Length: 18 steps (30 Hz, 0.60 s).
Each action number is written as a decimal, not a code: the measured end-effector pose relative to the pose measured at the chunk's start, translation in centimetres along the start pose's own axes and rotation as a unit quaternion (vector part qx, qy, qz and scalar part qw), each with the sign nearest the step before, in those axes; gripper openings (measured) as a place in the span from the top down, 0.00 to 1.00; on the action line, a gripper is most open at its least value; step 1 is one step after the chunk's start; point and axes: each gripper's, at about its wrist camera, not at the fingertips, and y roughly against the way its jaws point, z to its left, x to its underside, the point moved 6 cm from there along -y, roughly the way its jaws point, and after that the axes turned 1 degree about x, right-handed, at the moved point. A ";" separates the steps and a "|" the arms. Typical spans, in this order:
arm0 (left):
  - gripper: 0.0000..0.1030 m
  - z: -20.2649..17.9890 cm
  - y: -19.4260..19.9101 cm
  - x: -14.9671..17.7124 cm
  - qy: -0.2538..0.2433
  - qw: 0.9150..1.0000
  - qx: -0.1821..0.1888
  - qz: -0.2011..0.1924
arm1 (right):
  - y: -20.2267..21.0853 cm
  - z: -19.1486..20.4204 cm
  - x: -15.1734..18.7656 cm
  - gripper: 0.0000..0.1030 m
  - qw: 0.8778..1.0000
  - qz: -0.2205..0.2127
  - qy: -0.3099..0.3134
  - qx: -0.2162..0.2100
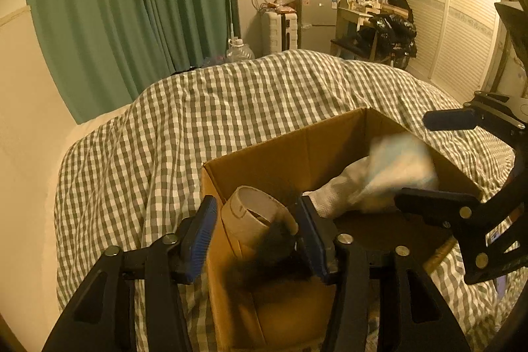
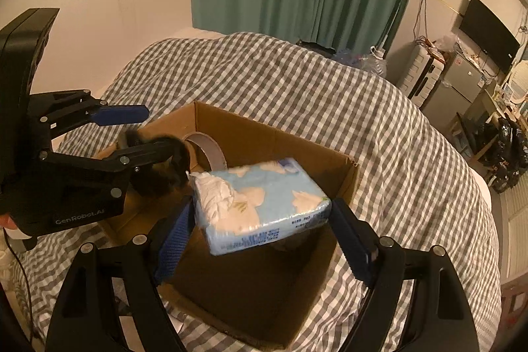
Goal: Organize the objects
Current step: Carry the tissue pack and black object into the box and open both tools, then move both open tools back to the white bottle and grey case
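An open cardboard box (image 1: 283, 150) (image 2: 264, 134) sits on the checked bedspread. My left gripper (image 1: 257, 236) (image 2: 155, 134) is open at the box's near left corner, with a tape roll (image 1: 254, 213) (image 2: 206, 150) and a black furry thing (image 1: 274, 256) (image 2: 165, 167) between its fingers. My right gripper (image 2: 260, 230) (image 1: 415, 157) is open over the box. A light blue tissue pack (image 2: 264, 200) (image 1: 386, 174), blurred, hangs between its fingers without clear contact.
The grey-white checked bedspread (image 1: 231, 101) (image 2: 297, 81) covers the bed around the box. Green curtains (image 1: 132, 5) hang behind. A fridge (image 1: 316, 22), a dressing table and black bags stand at the far wall. White wardrobe doors (image 1: 455, 22) are on the right.
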 end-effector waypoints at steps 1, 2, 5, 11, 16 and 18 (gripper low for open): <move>0.36 0.0 0.4 0.0 0.002 1.000 -0.004 -0.003 | 0.4 -0.1 0.0 0.12 1.000 -0.002 -0.003 0.004; 0.33 0.0 0.9 -0.1 0.002 1.000 -0.006 -0.007 | 0.7 -0.2 0.0 0.10 1.000 -0.003 -0.005 0.008; 0.19 -0.2 2.2 -0.3 0.002 1.000 -0.013 -0.016 | 1.9 -0.3 0.1 0.09 1.000 -0.009 -0.005 0.029; 0.11 0.2 5.4 -0.5 0.017 0.998 -0.034 -0.040 | 5.9 -0.3 0.6 0.04 0.998 -0.037 -0.015 0.047; 0.05 0.3 8.6 -0.1 0.024 0.997 -0.048 -0.060 | 9.7 0.2 1.3 0.02 0.996 -0.063 -0.020 0.052; 0.04 0.2 10.0 0.1 0.026 0.996 -0.053 -0.070 | 11.1 0.5 1.7 0.02 0.996 -0.071 -0.018 0.056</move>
